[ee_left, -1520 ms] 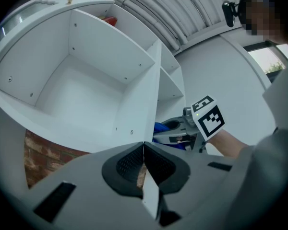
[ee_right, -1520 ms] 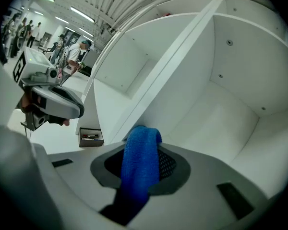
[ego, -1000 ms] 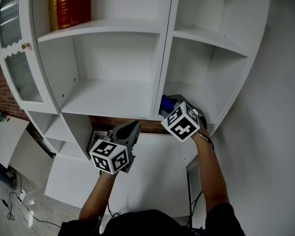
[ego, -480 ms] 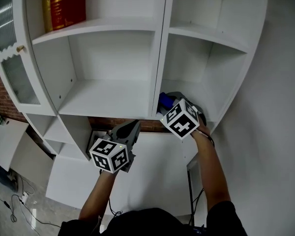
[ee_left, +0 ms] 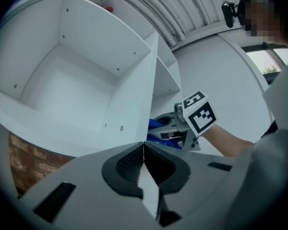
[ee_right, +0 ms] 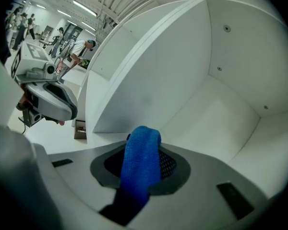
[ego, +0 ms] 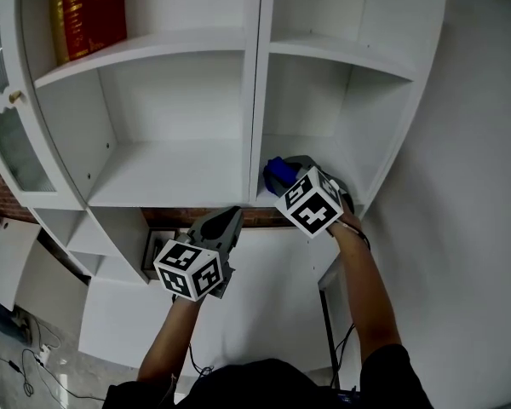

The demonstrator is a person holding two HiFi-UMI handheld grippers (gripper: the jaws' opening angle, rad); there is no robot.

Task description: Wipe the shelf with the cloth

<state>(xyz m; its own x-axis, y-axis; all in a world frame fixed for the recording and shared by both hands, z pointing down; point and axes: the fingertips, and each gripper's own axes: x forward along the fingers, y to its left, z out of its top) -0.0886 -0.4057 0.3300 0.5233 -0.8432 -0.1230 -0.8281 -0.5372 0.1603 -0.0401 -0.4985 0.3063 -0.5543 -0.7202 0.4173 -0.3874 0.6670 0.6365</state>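
A white shelf unit (ego: 238, 41) fills the head view. My right gripper (ego: 283, 177) is shut on a blue cloth (ego: 278, 174) at the front of the lower right compartment (ego: 319, 156), just right of the centre divider (ego: 257, 92). In the right gripper view the cloth (ee_right: 140, 164) sticks up from between the jaws, with the compartment's floor (ee_right: 216, 114) ahead. My left gripper (ego: 226, 220) hangs below the shelf's front edge, jaws shut and empty. In the left gripper view its tips (ee_left: 144, 146) point at the divider (ee_left: 134, 99), with the right gripper (ee_left: 175, 128) beyond.
Red books (ego: 83, 11) stand on the upper left shelf. A glass-paned cabinet door (ego: 4, 118) with a small knob stands at the far left. A brick strip (ego: 196, 216) shows under the shelf board. A white wall (ego: 468, 186) rises at the right. Cables lie on the floor at lower left.
The head view has swung so the shelf unit sits further left in frame. My right gripper with the cloth has edged a little left toward the divider. The left gripper has barely moved.
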